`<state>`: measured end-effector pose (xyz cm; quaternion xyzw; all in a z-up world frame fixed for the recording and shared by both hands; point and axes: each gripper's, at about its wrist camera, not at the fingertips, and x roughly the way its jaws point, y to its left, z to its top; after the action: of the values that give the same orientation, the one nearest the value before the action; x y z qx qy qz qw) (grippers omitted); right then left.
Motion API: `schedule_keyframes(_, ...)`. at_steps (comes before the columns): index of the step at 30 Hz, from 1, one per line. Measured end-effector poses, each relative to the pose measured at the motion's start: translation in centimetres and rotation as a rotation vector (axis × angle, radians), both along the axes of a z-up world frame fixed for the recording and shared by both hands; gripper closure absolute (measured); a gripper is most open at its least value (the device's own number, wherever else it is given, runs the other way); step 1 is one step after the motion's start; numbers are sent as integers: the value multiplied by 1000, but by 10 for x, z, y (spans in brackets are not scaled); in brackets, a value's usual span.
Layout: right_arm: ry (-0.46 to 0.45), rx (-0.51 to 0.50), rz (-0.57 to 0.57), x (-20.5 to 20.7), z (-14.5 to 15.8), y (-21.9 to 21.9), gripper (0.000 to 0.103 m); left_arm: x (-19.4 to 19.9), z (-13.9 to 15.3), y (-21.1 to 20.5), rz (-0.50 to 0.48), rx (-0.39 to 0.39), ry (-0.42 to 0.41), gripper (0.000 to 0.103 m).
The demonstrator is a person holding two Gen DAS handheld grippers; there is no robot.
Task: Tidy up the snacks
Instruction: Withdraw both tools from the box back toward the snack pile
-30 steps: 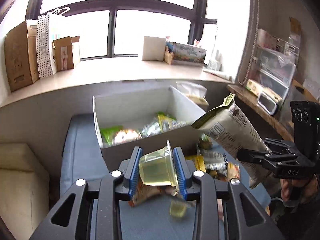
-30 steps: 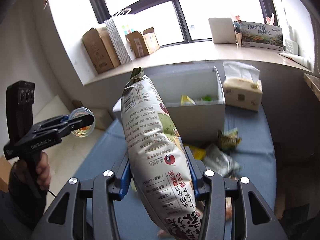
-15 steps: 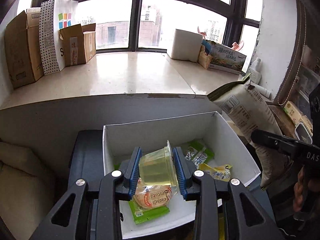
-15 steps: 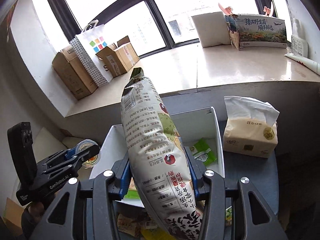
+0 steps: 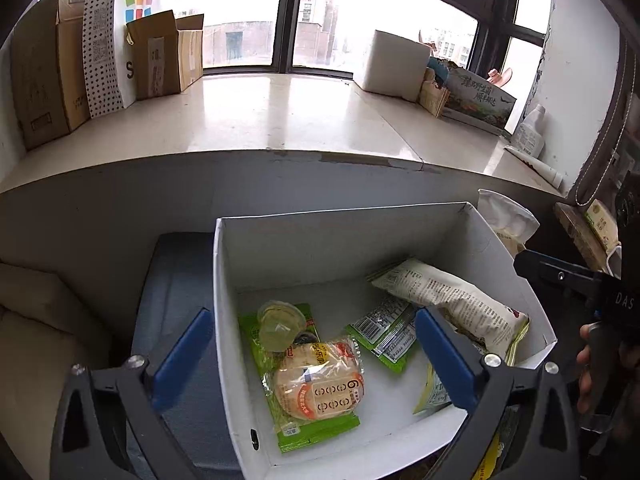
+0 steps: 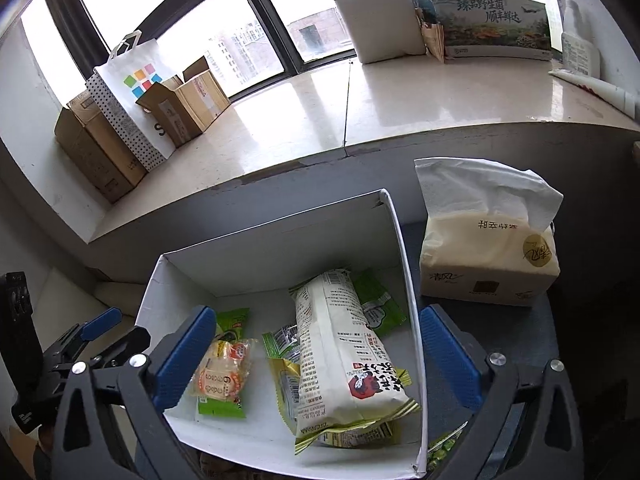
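- Gift box (image 6: 494, 26) on windowsill: "臻品野生菌 顺丰鲜达".
- Tissue pack (image 6: 488, 256): "清风" at lower left; further print upside down, not legible.
- Round cracker pack (image 5: 320, 384) in white box: numeral "6".
- Right gripper (image 5: 576, 280) body: "DAS".
- Paper bag (image 6: 132, 92): letter "S", coloured squares.
- Large snack bag (image 6: 344, 344): dense small print, unreadable.

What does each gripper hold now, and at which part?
Nothing. The left gripper and right gripper have just opened; the jelly cup and the big snack bag lie loose in the white box.
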<state>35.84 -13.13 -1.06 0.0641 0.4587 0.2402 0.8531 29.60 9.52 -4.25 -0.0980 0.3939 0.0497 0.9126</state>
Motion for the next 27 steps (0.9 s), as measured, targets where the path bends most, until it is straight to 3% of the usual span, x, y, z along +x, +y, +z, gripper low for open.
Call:
schedule_keyframes(4, -66, -18, -3, -6, 11, 1, 0, -9, 2, 2, -2, -15, -5, 0)
schedule_keyframes(6, -60, 19, 9, -12, 15, -1, 0, -17, 5, 2, -10, -19, -10, 0)
schedule_keyframes(11, -116, 36, 91, -46, 31, 6, 0, -54, 22, -7, -18, 38, -49, 0)
schedule_keyframes(20, -208, 108, 153, -160, 49, -33, 0, -180, 41, -41, -46, 77, -193, 0)
schedule_keyframes(27, -187, 31, 179, -245, 14, -68, 0, -245, 12, -59, -24, -9, -184, 0)
